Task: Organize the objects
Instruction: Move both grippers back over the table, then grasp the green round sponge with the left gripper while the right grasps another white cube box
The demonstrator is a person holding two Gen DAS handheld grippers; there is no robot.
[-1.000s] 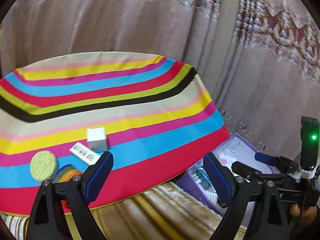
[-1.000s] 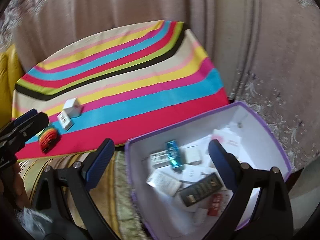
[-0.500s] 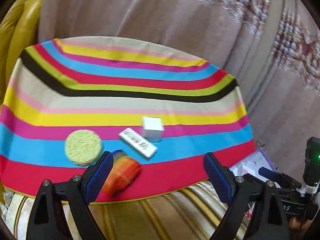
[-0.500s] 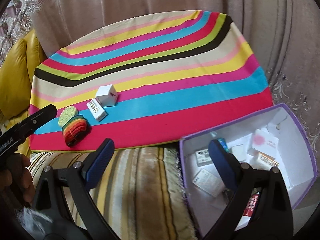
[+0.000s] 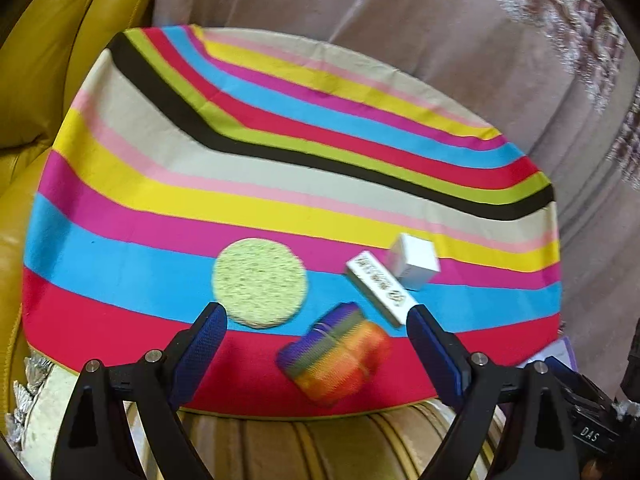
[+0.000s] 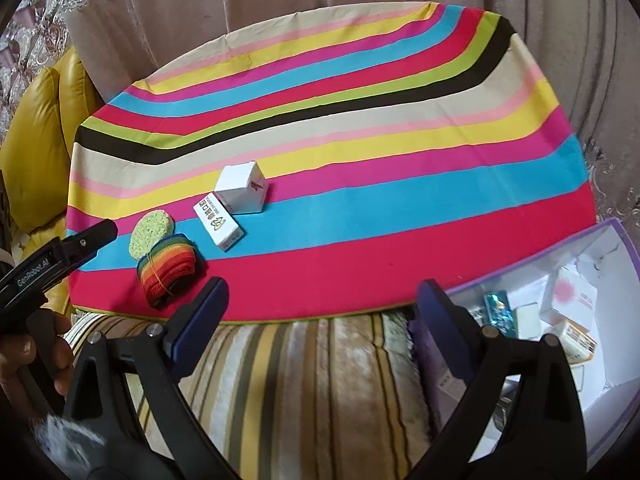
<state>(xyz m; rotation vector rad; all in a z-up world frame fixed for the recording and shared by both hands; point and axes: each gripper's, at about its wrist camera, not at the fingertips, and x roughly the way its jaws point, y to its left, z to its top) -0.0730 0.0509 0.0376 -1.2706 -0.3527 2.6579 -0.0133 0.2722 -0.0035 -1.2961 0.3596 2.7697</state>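
Observation:
On the striped tablecloth [image 5: 280, 184] [image 6: 360, 120] lie a round green sponge [image 5: 260, 282] [image 6: 151, 233], a rainbow-striped roll of cloth [image 5: 336, 354] [image 6: 170, 268], a long white box [image 5: 380, 286] [image 6: 218, 222] and a white cube box [image 5: 414, 260] [image 6: 242, 186]. My left gripper [image 5: 316, 324] hangs open above the near edge, with the roll seen between its fingers and nothing gripped. My right gripper [image 6: 320, 300] is open over the table's front edge, empty. A purple-rimmed white box [image 6: 608, 236] of small packages stands at lower right.
A yellow leather armchair [image 5: 48, 60] [image 6: 36, 152] stands left of the table. Brownish curtains [image 5: 400, 20] hang behind it. A striped rug [image 6: 320, 380] covers the floor in front. A hand [image 6: 28, 360] holds the left gripper's handle at the right view's left edge.
Both grippers have swung left. The table objects now sit centred in the left view, and the purple box has slid to the right edge of the right view. Both stay open.

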